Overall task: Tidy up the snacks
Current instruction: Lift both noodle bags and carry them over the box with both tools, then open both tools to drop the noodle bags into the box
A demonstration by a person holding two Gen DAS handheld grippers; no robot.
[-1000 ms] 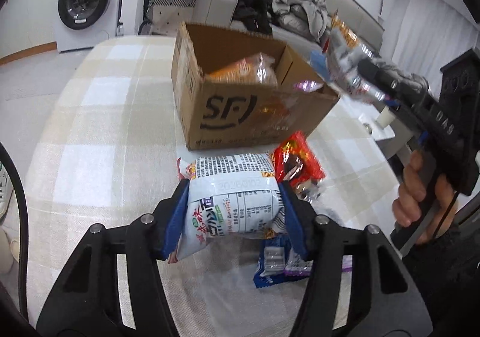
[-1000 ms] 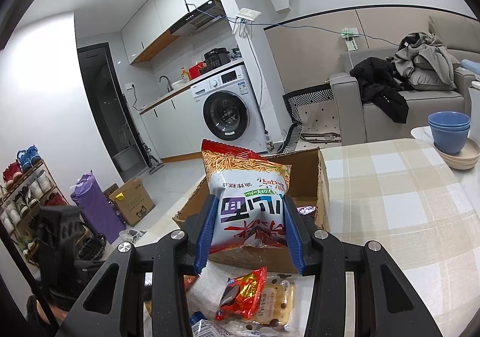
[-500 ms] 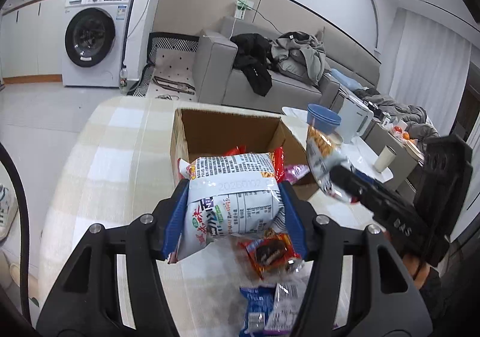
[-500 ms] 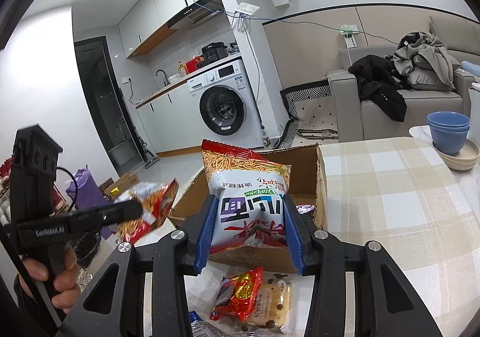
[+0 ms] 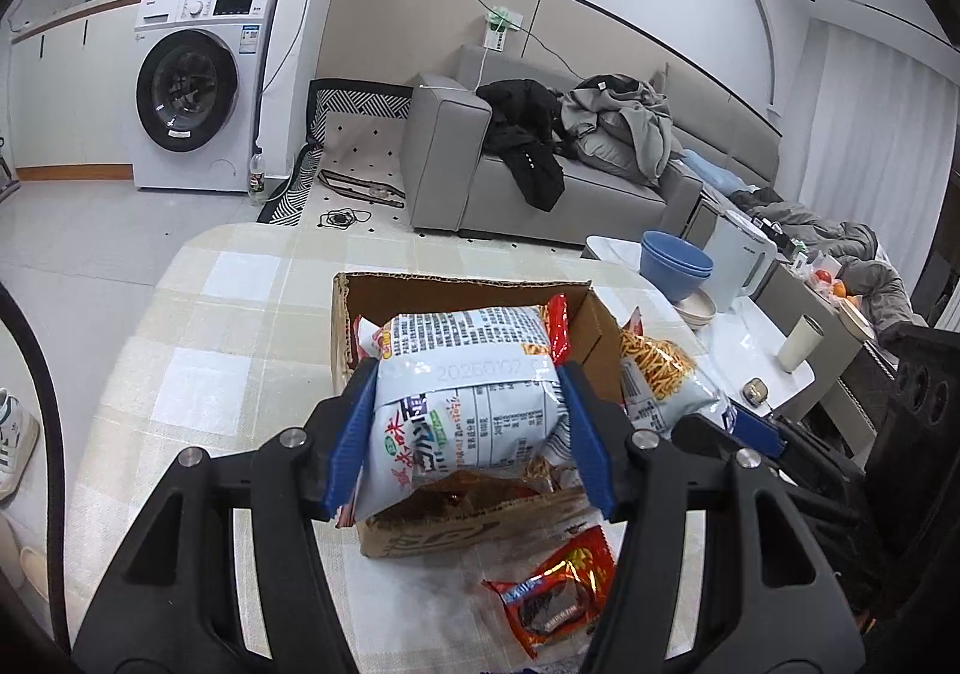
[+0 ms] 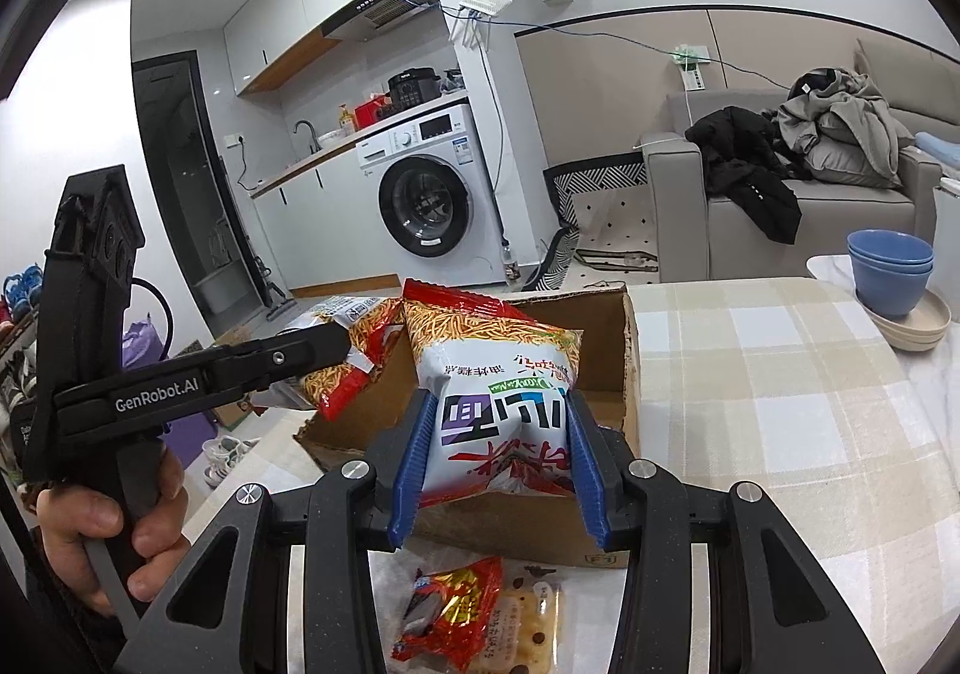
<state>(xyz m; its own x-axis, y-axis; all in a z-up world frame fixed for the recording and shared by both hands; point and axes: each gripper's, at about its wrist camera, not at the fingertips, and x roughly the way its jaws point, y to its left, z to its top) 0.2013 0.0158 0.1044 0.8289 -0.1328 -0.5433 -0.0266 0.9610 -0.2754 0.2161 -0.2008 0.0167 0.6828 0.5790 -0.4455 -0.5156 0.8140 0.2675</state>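
Observation:
An open cardboard box [image 5: 456, 287] [image 6: 627, 368] stands on the checked tablecloth. My left gripper [image 5: 468, 434] is shut on a white and red noodle-snack bag [image 5: 462, 392], held over the box's near half. My right gripper [image 6: 495, 458] is shut on a second noodle-snack bag [image 6: 498, 368], held above the box's near wall. In the right wrist view the left gripper [image 6: 345, 344] comes in from the left with its bag [image 6: 342, 356] over the box. In the left wrist view the right gripper's bag [image 5: 660, 380] hangs at the box's right side.
A red snack packet [image 5: 558, 590] [image 6: 453, 608] and a pale biscuit pack [image 6: 528, 620] lie on the cloth in front of the box. Blue bowls [image 5: 675, 263] [image 6: 891, 269], a white kettle [image 5: 741, 260] and a cup [image 5: 798, 341] stand at the right. A hand [image 6: 108, 530] grips the left tool.
My left gripper has risen and carried its bag forward from the table in front of the box to above it. The right gripper has barely shifted; the left one has come into its view.

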